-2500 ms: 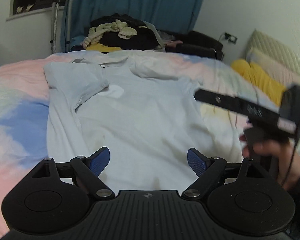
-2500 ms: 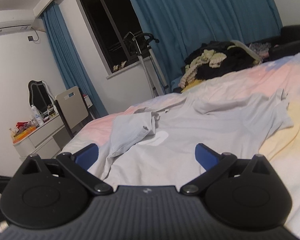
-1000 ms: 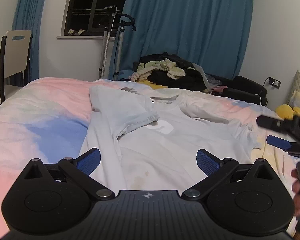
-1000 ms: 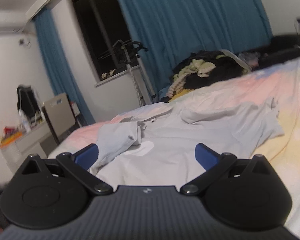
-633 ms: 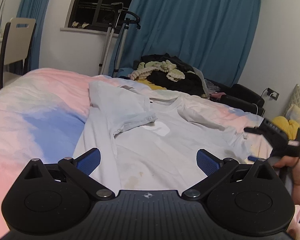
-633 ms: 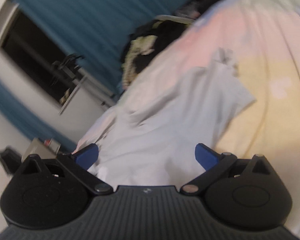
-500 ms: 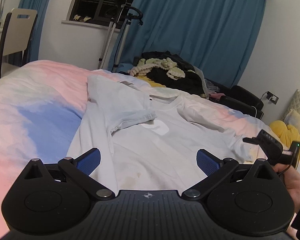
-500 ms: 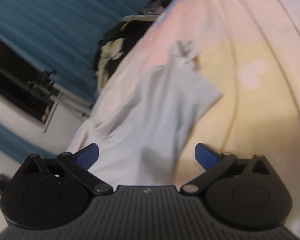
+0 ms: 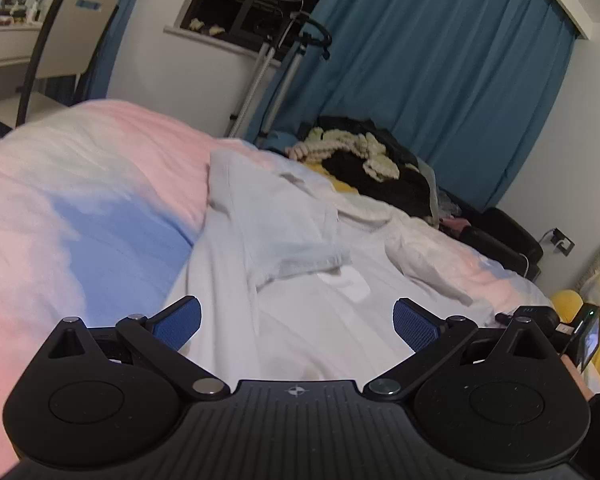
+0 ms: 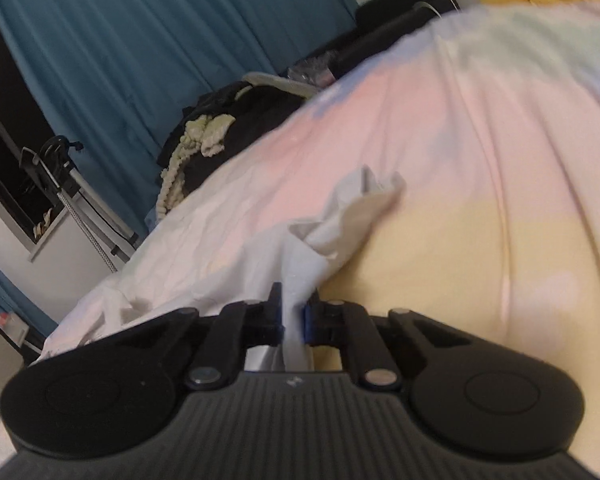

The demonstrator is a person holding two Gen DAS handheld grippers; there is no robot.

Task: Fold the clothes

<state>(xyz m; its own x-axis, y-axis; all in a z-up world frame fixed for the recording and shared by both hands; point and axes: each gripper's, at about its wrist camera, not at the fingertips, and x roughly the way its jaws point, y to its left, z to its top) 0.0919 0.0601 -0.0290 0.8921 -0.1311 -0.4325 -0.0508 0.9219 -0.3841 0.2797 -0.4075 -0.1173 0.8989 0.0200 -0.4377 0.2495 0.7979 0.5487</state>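
Observation:
A white T-shirt point(image 9: 300, 292) lies spread on the pastel bed cover point(image 9: 80, 220), with one sleeve point(image 9: 300, 256) folded over its chest. My left gripper point(image 9: 296, 322) hangs open above the shirt's lower part, with nothing between its blue pads. In the right wrist view my right gripper point(image 10: 293, 316) is closing; its pads pinch a ridge of the shirt's other sleeve point(image 10: 340, 224), which bunches up ahead of the jaws. In the left wrist view the right gripper point(image 9: 504, 316) shows low at the right edge, against that sleeve.
A heap of dark clothes with a cream knit point(image 9: 364, 160) lies at the bed's far end before the blue curtain point(image 9: 440, 80). A garment steamer stand point(image 9: 284, 64) and a chair point(image 9: 72, 40) stand at the left. A yellow pillow point(image 9: 568, 304) is at the right.
My right gripper swung down to the shirt's right sleeve and went from wide open to shut on the cloth. The left gripper drifted and rolled a little, staying open.

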